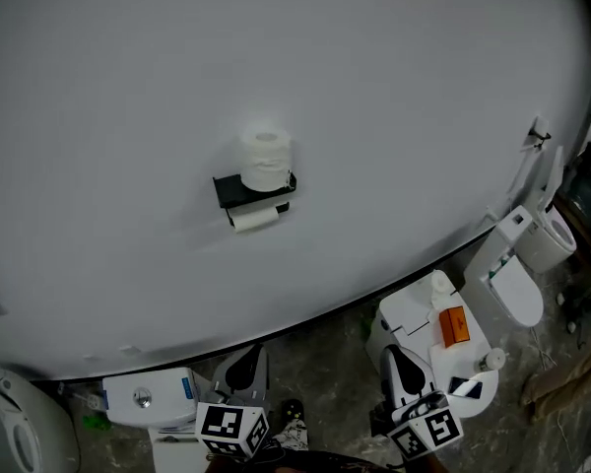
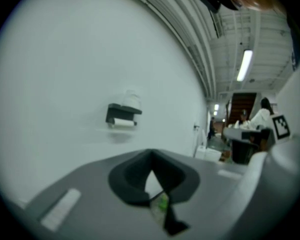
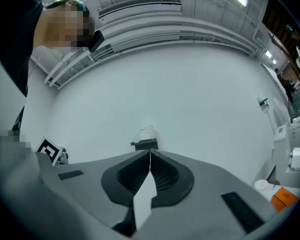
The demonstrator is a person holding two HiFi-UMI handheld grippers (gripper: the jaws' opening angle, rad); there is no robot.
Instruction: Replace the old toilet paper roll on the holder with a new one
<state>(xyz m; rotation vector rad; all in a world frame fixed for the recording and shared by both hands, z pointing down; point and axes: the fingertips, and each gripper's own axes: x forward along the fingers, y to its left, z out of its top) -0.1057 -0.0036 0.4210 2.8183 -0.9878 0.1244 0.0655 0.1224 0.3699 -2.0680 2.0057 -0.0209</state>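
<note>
A black toilet paper holder (image 1: 246, 192) is fixed to the white wall. A full white roll (image 1: 266, 159) stands upright on its top shelf. A thin, nearly used-up roll (image 1: 255, 219) hangs on the bar beneath. Both grippers are low and well short of the wall. My left gripper (image 1: 244, 365) is shut with nothing in it, and so is my right gripper (image 1: 400, 365). In the left gripper view the holder (image 2: 121, 115) sits far beyond the shut left gripper (image 2: 151, 158). In the right gripper view the holder (image 3: 145, 144) and the full roll (image 3: 147, 132) lie just past the shut right gripper (image 3: 150, 154).
A white toilet (image 1: 520, 282) stands by the wall at the right. Nearer to me is a white tank top (image 1: 414, 318) bearing an orange item (image 1: 454, 325) and a small bottle (image 1: 490, 360). A white unit (image 1: 148, 398) sits bottom left. People stand far off (image 2: 262, 115).
</note>
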